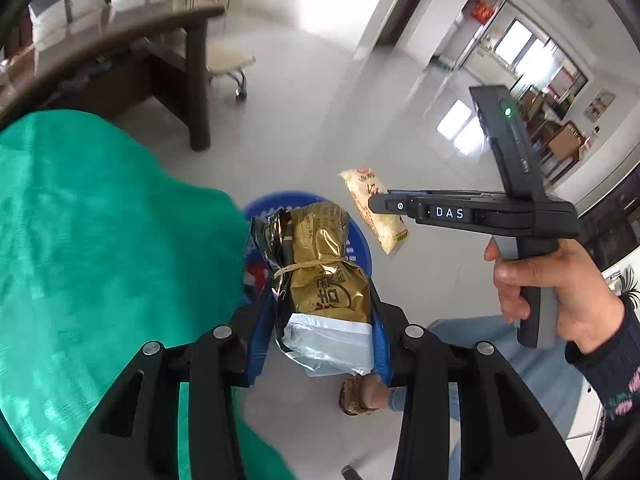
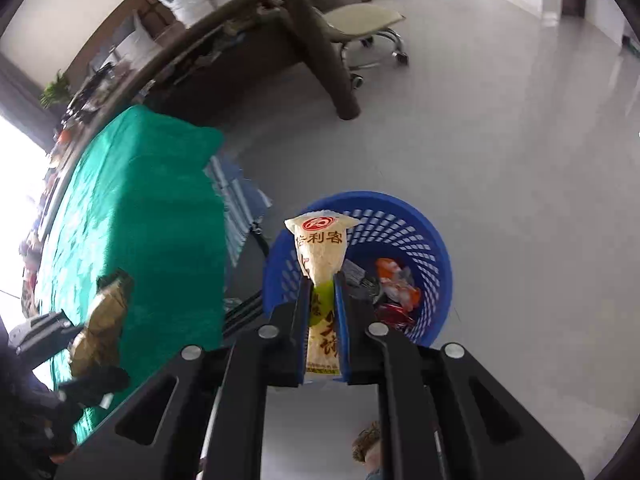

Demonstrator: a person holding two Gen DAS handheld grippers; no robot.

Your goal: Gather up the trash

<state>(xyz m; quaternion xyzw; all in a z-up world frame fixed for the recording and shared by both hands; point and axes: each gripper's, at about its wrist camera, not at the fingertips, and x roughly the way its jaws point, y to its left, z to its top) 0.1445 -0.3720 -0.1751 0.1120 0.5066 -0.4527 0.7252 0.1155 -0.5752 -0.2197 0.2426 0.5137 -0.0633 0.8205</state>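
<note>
Hand-held gripper [image 1: 316,300]: crumpled gold packet [image 1: 320,264]

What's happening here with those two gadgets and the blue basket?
A person is clearing up trash with a handheld gripper in each hand. The left gripper grips a gold foil bag; the right gripper is shut on a pale snack packet. Both hang above the blue basket, which already holds wrappers.

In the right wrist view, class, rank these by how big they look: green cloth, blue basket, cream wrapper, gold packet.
1. green cloth
2. blue basket
3. and 4. cream wrapper and gold packet: look alike; the wrapper is nearer the camera and partly hidden by the gripper fingers, so unranked.
</note>
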